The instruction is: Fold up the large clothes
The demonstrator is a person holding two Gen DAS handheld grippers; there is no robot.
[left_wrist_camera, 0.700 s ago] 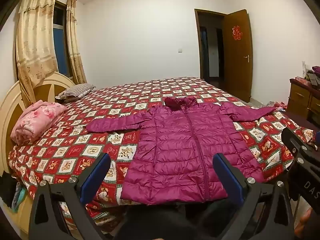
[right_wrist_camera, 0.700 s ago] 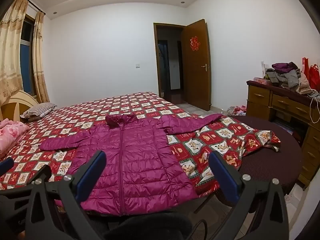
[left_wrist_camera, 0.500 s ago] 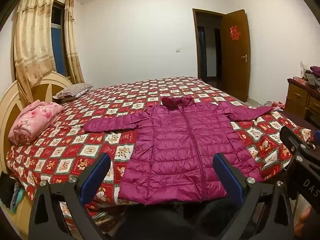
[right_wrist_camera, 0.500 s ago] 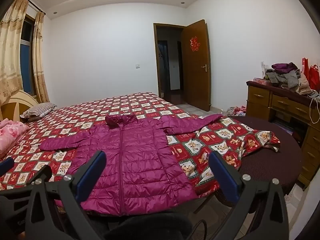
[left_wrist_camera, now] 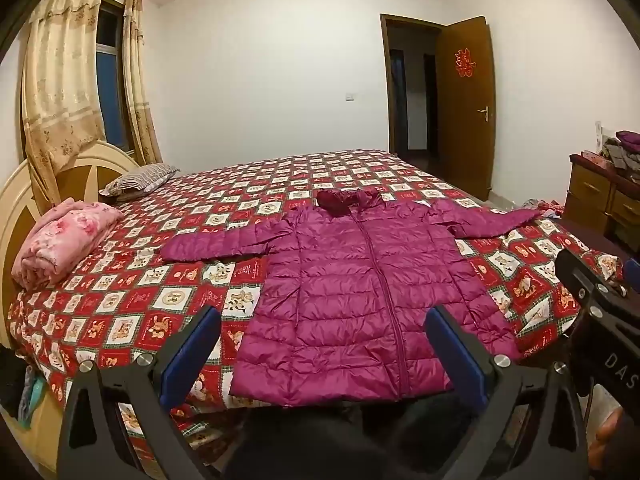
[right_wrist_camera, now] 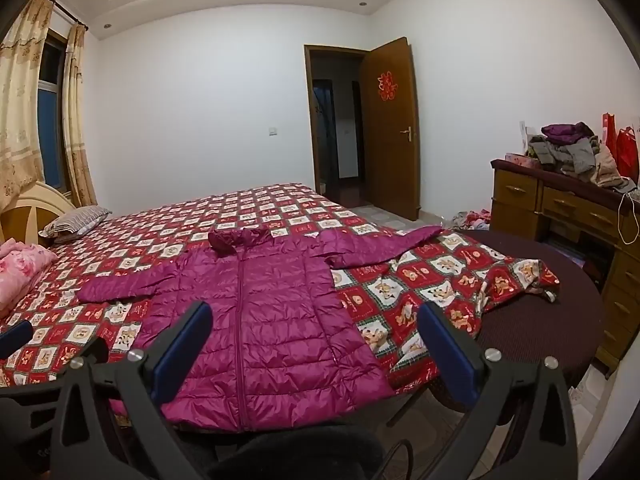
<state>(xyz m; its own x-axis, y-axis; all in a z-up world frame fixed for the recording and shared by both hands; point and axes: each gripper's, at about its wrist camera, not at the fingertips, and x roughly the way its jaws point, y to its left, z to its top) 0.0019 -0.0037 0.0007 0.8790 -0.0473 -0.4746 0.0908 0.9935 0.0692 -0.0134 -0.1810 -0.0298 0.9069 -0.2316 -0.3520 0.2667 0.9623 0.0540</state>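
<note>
A magenta puffer jacket (left_wrist_camera: 360, 288) lies flat and zipped on the bed, front up, collar far, hem at the near edge, both sleeves spread sideways. It also shows in the right wrist view (right_wrist_camera: 256, 320). My left gripper (left_wrist_camera: 322, 344) is open and empty, held above and short of the hem. My right gripper (right_wrist_camera: 314, 340) is open and empty, also short of the hem, towards the jacket's right side. The right gripper's body shows at the right edge of the left wrist view (left_wrist_camera: 600, 320).
The bed has a red patterned cover (left_wrist_camera: 168, 280) and a cream headboard (left_wrist_camera: 24, 192) at the left. A folded pink blanket (left_wrist_camera: 60, 240) and a striped pillow (left_wrist_camera: 136, 176) lie near it. A wooden dresser (right_wrist_camera: 560, 208) piled with clothes stands right; a dark round surface (right_wrist_camera: 540, 312) sits beside the bed.
Both views have shifted slightly; the jacket sits a little lower and nearer in the left wrist view. Both grippers stay open and empty.
</note>
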